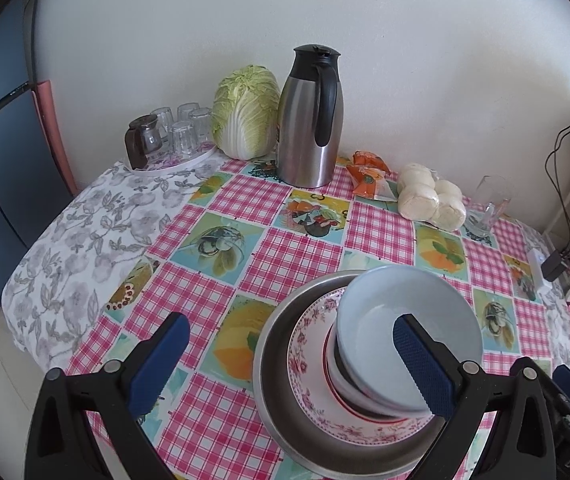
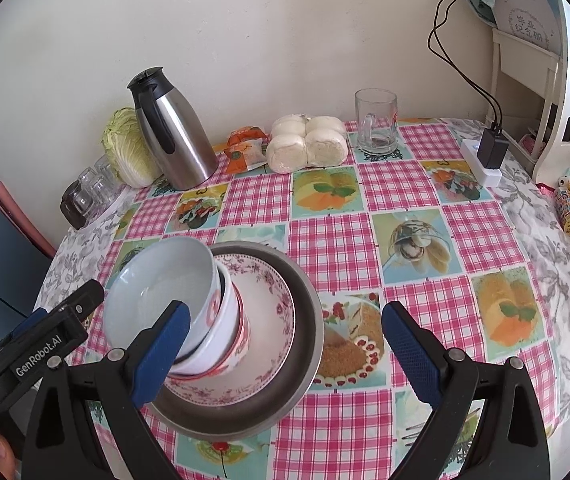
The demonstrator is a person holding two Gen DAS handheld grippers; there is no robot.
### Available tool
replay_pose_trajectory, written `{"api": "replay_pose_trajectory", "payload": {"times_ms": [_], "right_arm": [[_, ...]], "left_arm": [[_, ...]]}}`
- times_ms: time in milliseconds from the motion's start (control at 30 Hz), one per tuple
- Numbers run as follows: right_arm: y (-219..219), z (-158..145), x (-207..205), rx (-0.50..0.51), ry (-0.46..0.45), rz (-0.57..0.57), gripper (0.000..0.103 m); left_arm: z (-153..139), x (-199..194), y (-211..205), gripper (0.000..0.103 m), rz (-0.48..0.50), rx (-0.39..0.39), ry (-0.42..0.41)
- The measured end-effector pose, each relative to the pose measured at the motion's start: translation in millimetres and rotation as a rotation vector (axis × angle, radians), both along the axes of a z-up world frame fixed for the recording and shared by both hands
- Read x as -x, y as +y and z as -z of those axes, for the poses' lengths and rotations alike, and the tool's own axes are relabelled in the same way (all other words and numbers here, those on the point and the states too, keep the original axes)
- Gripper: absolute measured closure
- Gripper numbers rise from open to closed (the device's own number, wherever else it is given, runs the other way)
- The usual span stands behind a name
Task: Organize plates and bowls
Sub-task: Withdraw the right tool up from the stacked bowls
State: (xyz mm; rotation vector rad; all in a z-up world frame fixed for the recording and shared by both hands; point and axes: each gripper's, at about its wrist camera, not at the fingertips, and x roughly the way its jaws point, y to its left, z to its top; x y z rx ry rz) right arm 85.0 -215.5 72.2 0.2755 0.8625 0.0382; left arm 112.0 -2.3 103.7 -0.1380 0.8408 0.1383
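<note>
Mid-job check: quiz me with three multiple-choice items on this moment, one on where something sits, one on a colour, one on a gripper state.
1. Where does the floral plate sit?
A. Inside the metal pan
B. Beside the glass mug
C. Under the thermos

2. What colour is the top bowl of the stack, inside?
A. Red
B. Pale blue-white
C. Black

3. How does the right gripper stand?
A. Shut on the plate
B. Shut on the mug
C. Open, holding nothing

Answers:
1 A: the pan's grey rim rings the plate on all sides.
2 B: both views show a pale, plain bowl interior.
3 C: its blue pads stand wide apart with tablecloth showing between them.
</note>
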Motion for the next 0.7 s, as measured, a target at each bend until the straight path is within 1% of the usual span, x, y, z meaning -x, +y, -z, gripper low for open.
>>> {"api": "replay_pose_trajectory", "payload": {"times_ms": [167, 367, 500, 700], "right_arm": [[7, 5, 8, 0.004, 0.008, -0.019, 0.006], [13, 18, 15, 0.027, 0.035, -0.041, 0.006], [13, 32, 20, 0.041, 0.063, -0.042, 0.006], [12, 47, 24, 0.044, 0.101, -0.037, 0.006]], "left_arm": [[5, 10, 1, 0.0, -0.004, -0.023, 0.007], [12, 23, 7, 0.0, 0.001, -0.009, 0.015], [21, 30, 11, 0.0, 0.001, -0.013, 0.039], [37, 37, 13, 0.0, 0.016, -0.044, 0.075]]}}
